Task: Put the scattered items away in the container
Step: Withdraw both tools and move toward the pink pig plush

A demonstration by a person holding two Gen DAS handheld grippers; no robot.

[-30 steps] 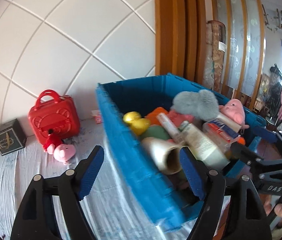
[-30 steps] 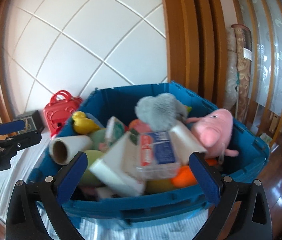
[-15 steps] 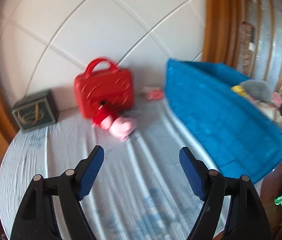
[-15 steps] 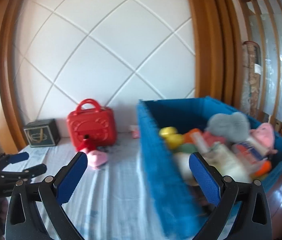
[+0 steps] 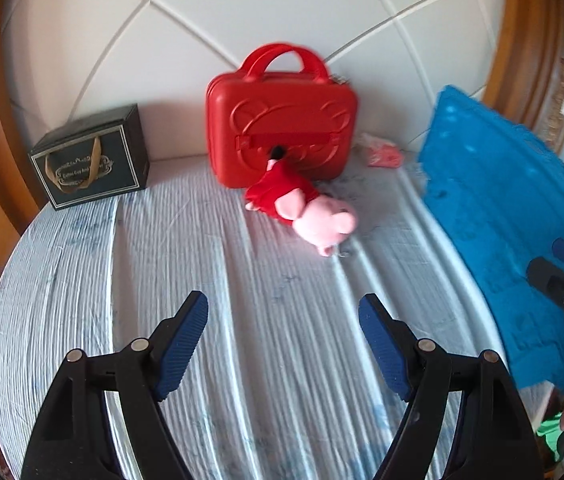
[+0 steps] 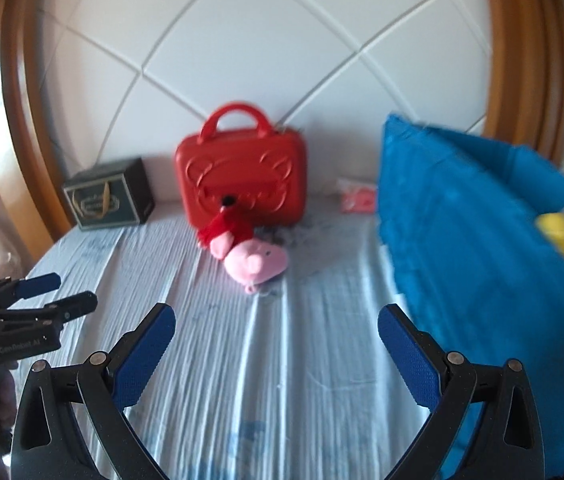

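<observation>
1. Left wrist view: the left gripper point(image 5: 283, 322) hangs over the striped bed sheet point(image 5: 217, 264) with its blue fingers point(image 5: 184, 336) well apart and nothing between them. The pink plush pig point(image 5: 314, 218) lies at 12 o'clock, touching the foot of the red toy case point(image 5: 282, 128). A dark gift box point(image 5: 89, 160) sits at 10 o'clock, a small pink packet point(image 5: 382, 154) at 1 o'clock, and the blue container point(image 5: 494, 216) at 3 o'clock.

2. Right wrist view: the right gripper point(image 6: 275, 346) is also spread and empty. The pig point(image 6: 251, 258) lies at 12 o'clock and the container point(image 6: 462, 248) at 2 o'clock, already well filled.

3. Judgement: the pig looks the next pick. Approach low, straddle its soft body across the narrow side, and close only once the fingers clear the case, so the case is not dragged along.
</observation>
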